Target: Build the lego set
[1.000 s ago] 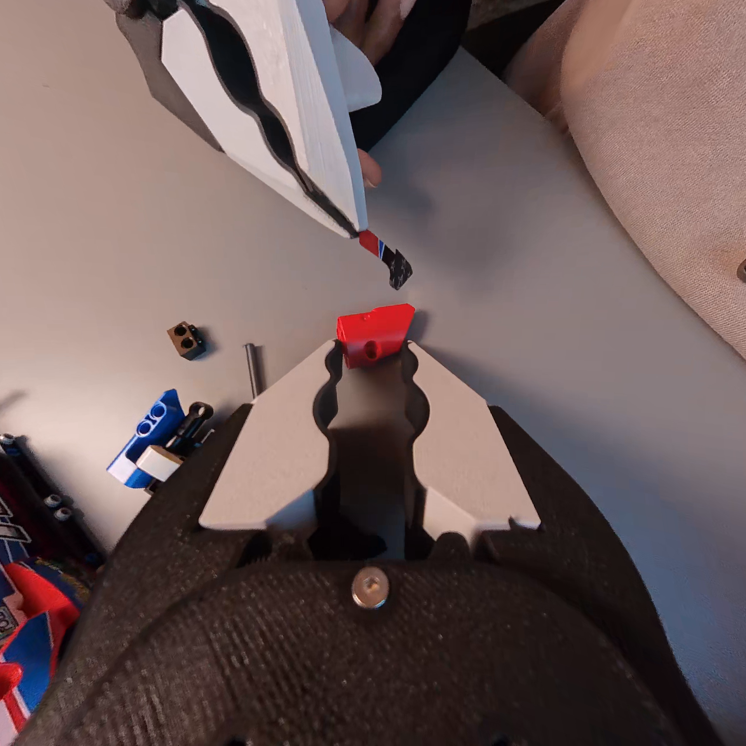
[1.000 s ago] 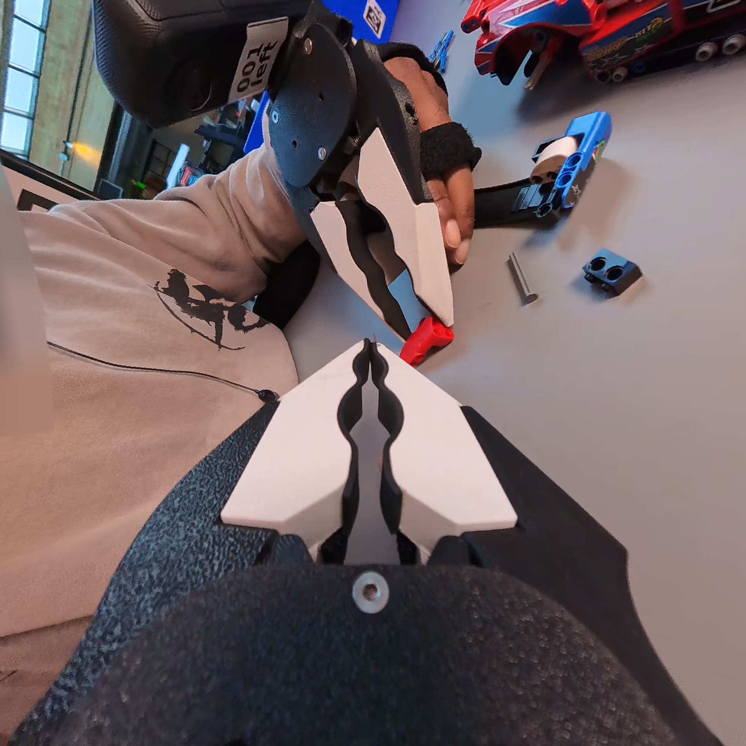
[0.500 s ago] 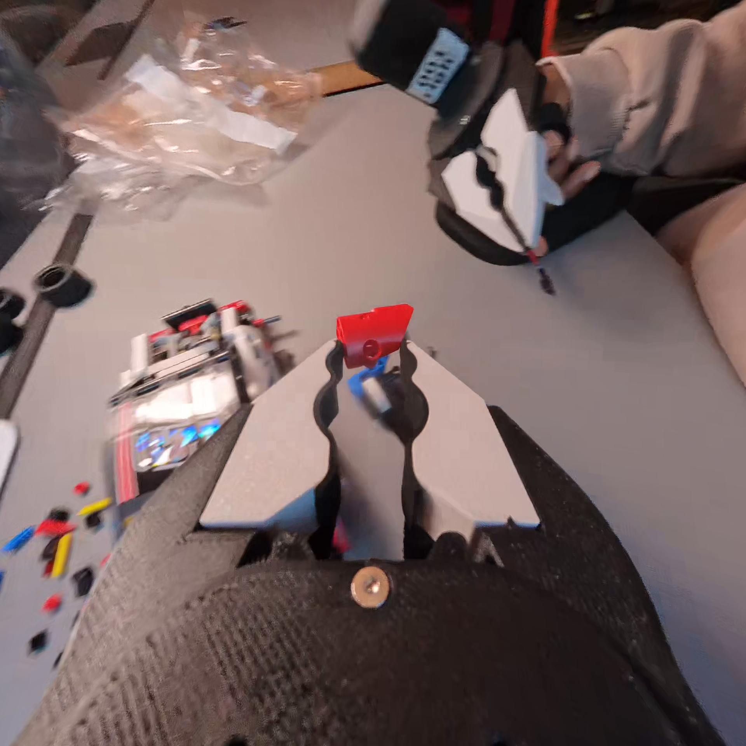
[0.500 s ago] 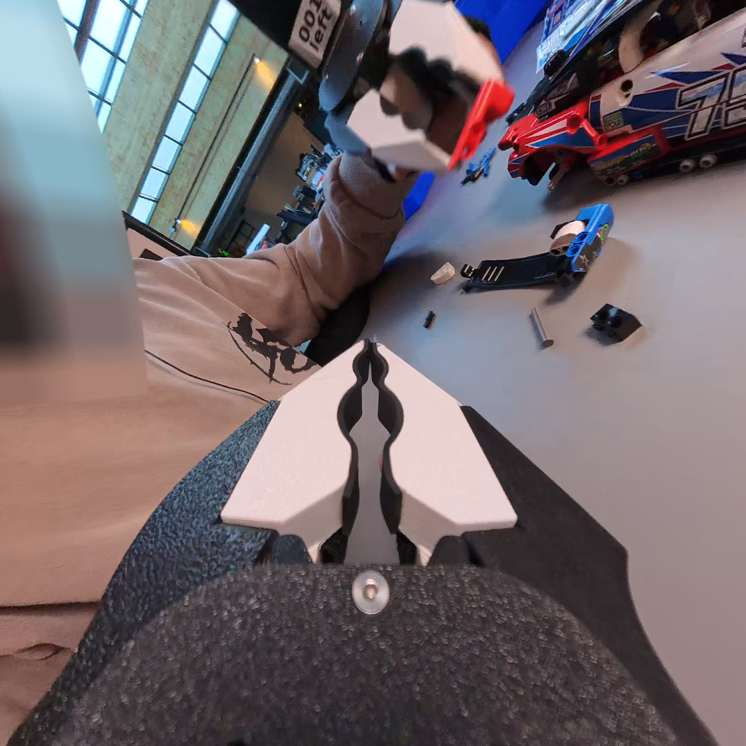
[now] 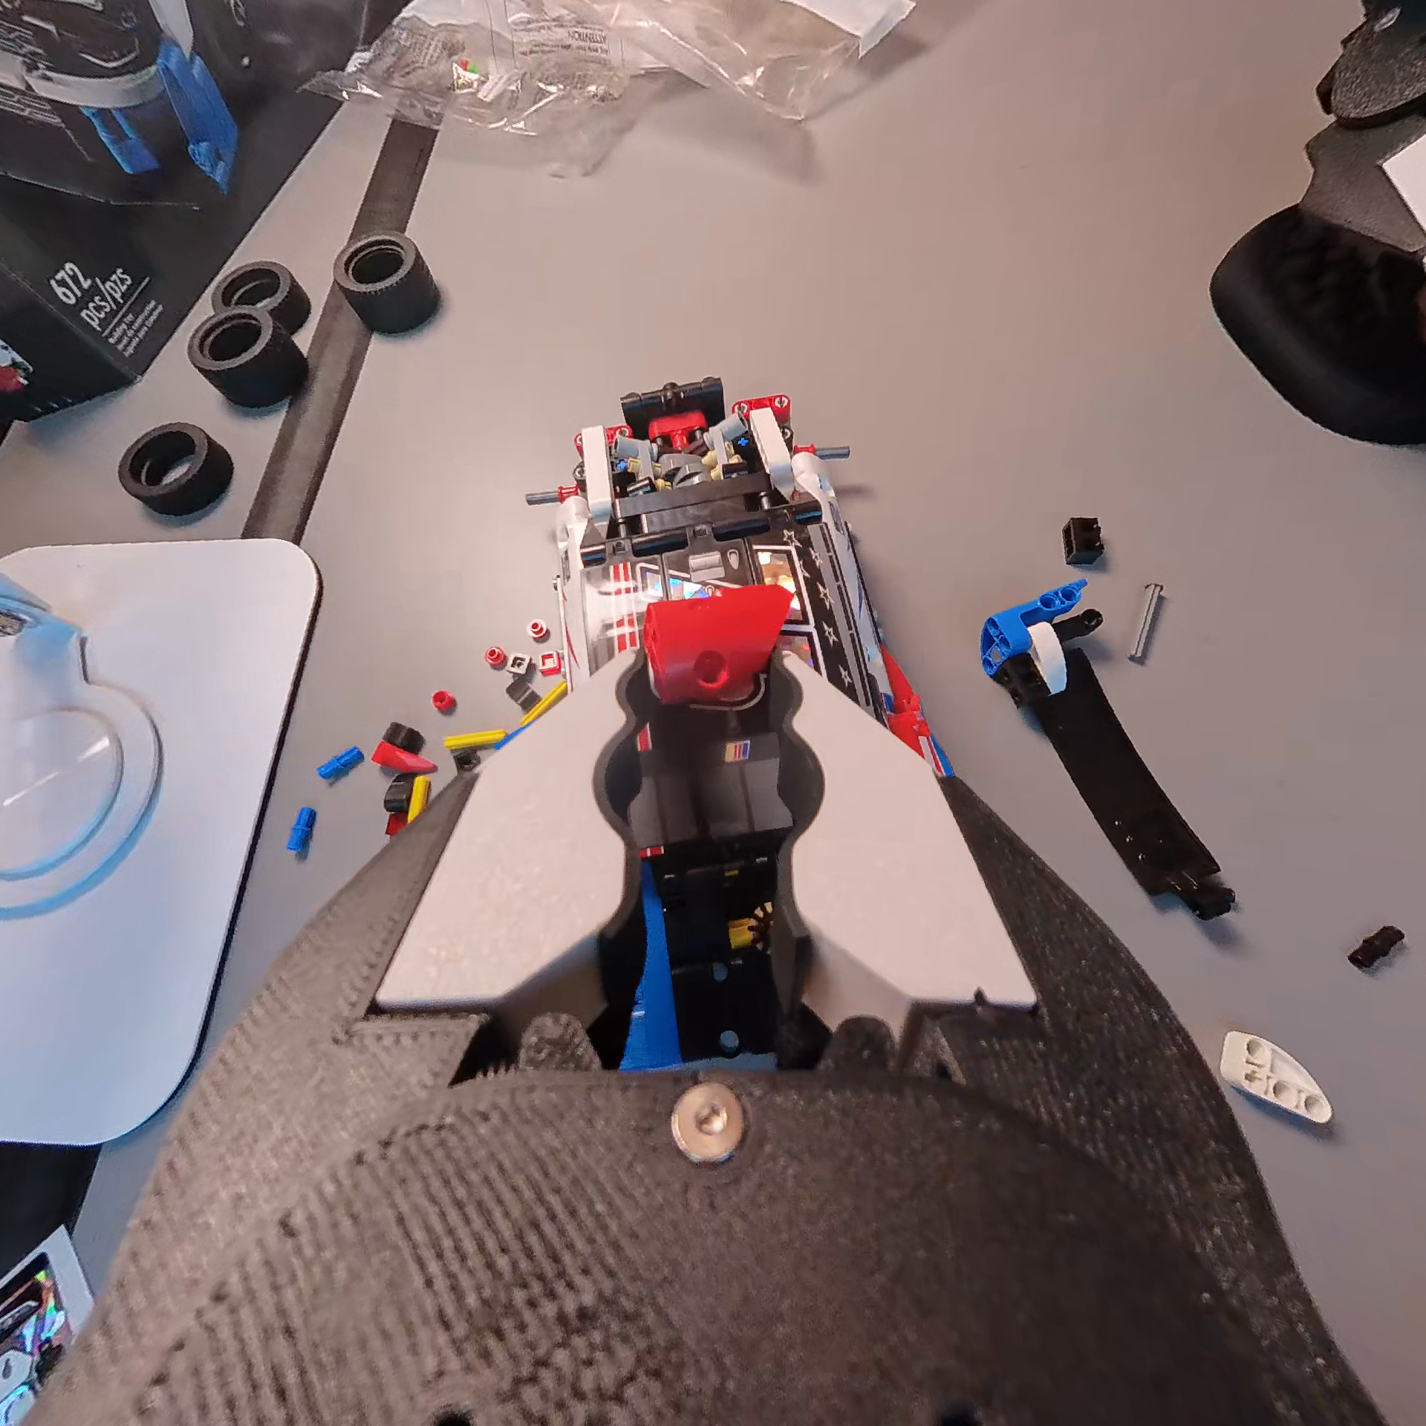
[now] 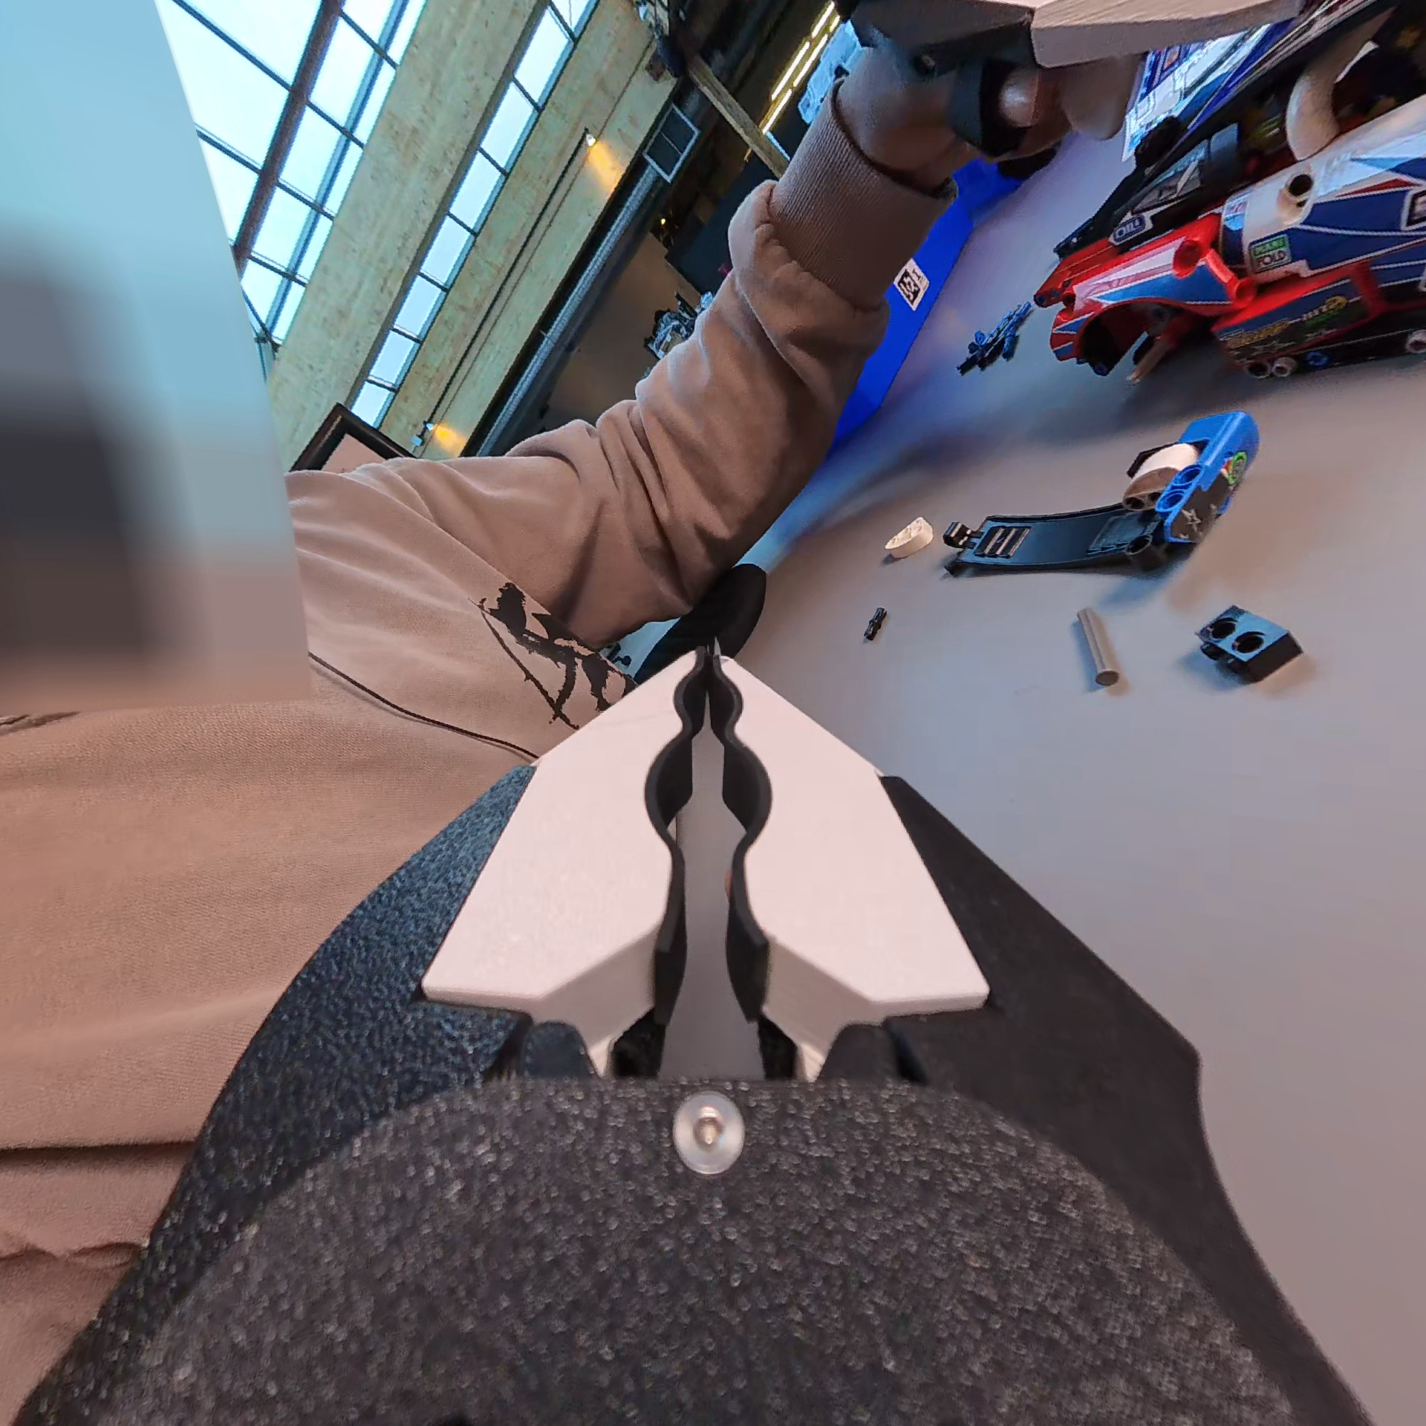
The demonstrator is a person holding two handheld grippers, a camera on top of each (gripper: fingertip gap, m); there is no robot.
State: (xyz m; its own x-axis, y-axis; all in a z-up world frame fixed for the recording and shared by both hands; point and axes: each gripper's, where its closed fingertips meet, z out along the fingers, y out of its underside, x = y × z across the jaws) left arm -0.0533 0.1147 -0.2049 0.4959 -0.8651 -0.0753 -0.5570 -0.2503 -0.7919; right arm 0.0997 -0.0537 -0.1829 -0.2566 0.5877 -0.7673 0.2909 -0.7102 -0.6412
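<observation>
A small red piece (image 5: 714, 647) is held between the tips of the left gripper (image 5: 710, 679), which is closed on it. The piece is held in the air right above the toy car (image 5: 710, 540). The car is seen on the grey table (image 5: 964, 324), in the middle of the left wrist view, with its open top facing up.

Little loose bits (image 5: 432, 752) in red, yellow, blue and black are spread just beside the car on one side. On the other side, a long black strip with a blue end (image 5: 1080, 725) is laid near the car. A small black block (image 5: 1082, 538), a grey pin (image 5: 1147, 622) and a white curved bit (image 5: 1277, 1076) are seen close to the strip. Four black tyres (image 5: 247, 355) are placed farther off, near a dark box (image 5: 69, 231). A clear plastic bag (image 5: 617, 54) is laid at the far end of the table.

The right gripper (image 6: 708, 664) is held low over the table, well apart from the car. Its tips are pressed nearly together, and a tiny thin dark thing is seen sticking out at the very tip; what it is cannot be told.
</observation>
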